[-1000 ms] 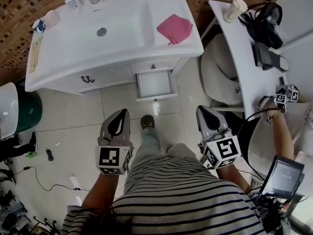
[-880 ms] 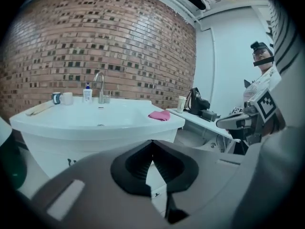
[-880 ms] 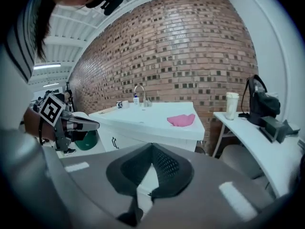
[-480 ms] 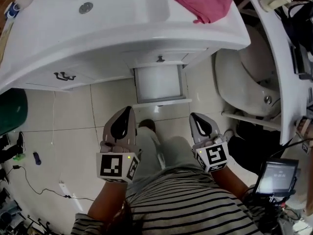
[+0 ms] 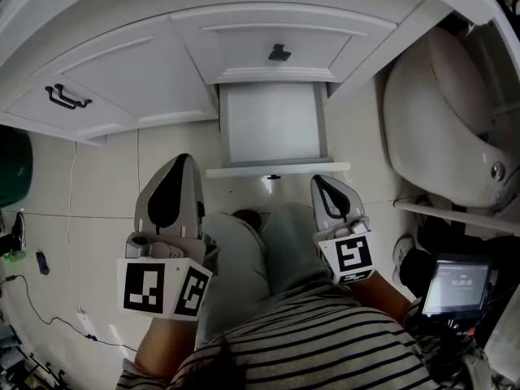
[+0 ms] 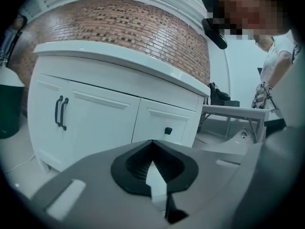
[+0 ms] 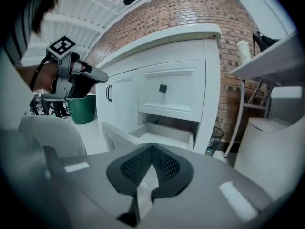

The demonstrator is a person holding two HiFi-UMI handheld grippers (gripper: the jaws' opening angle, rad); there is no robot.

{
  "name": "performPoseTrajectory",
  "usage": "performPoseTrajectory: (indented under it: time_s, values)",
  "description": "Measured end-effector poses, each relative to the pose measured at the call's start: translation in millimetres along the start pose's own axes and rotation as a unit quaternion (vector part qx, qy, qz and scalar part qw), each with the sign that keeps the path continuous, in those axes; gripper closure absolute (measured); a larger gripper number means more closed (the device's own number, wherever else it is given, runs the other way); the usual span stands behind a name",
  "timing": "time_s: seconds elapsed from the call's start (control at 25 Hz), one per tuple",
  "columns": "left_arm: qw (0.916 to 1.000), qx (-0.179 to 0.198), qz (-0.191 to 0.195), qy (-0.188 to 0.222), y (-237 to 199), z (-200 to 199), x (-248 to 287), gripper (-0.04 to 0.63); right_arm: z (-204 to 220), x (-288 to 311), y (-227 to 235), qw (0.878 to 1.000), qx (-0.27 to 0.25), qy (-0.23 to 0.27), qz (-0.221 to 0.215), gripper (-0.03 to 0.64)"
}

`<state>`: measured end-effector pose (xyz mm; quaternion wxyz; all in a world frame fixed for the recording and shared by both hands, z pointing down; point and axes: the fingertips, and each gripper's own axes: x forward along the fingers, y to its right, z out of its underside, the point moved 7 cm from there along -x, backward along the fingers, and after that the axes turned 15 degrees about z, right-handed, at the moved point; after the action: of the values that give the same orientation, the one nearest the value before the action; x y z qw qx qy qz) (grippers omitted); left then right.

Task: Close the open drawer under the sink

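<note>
You are in the approach step. The drawer [image 5: 272,132] stands pulled out of the white cabinet [image 5: 122,71] in the upper middle of the head view, and I judge the closing has not begun, because no tool touches it. Its front panel [image 5: 276,169] lies across the middle of the frame.

Your left tool [image 5: 180,165] is at the lower left of the panel, a little apart from it. Its jaws are pressed together and nothing is between them. Your right tool [image 5: 321,184] is just below the right end of the panel and looks the nearer one. Its jaws are also together and carry nothing. In the right gripper view the drawer [image 7: 159,133] shows low in the middle, open and seemingly without content.

For the next move, I think you need no grasp. Bring the closed tip of one tool flat against the front panel, near its middle, and push straight toward the cabinet so the drawer does not go crooked on its rails.

Now the count:
- one open drawer
- one closed drawer front above it, with one dark knob [image 5: 279,53]
- two dark pull handles [image 5: 63,97] side by side at the upper left
- one green bin [image 5: 12,169] at the left edge
- two tools, both empty
</note>
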<state>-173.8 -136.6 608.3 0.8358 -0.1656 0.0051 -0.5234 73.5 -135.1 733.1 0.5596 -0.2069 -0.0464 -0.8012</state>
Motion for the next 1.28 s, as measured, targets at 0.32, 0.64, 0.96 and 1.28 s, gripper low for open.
performPoseTrajectory:
  time_s: [0.32,0.64,0.96,1.28]
  values:
    - [0.9993,0.035,0.009,0.010,15,6,4,0.580,21,8,2,1.000,0.012,0.006,0.003,0.617]
    - [0.9991,0.041,0.010,0.007,21,9,9,0.580,28,14,6,1.000,0.011,0.013,0.011,0.617]
    - [0.9990,0.044,0.012,-0.003,22,11,13,0.580,18,43,14,1.000,0.019,0.007,0.014,0.617]
    - [0.9988,0.047,0.011,-0.010,14,10,13,0.580,2,92,27,0.999,0.017,0.018,0.029,0.617]
